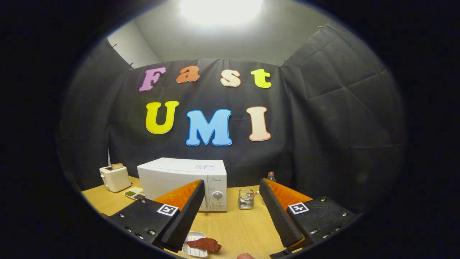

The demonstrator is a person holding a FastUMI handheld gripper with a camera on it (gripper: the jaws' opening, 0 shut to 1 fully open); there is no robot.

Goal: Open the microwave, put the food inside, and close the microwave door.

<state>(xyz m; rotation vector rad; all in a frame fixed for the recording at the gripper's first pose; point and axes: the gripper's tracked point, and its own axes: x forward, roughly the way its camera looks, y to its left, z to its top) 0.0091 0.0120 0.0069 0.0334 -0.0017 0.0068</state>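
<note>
A white microwave point(179, 178) stands on the wooden table point(237, 225) with its door shut and its control panel point(217, 198) on the right side. It lies beyond my left finger. A small white tray point(192, 250) holding a piece of reddish-brown food point(205, 244) rests on the table close by, just right of my left fingertip. My gripper point(230, 216) is open, held well above the table, with nothing between its fingers.
A white toaster point(115, 178) with bread in it stands left of the microwave, with a small dish of food point(134, 193) beside it. A metal holder point(246, 199) and a bottle point(271, 177) stand right of the microwave. A fingertip point(246, 256) shows at the near table edge.
</note>
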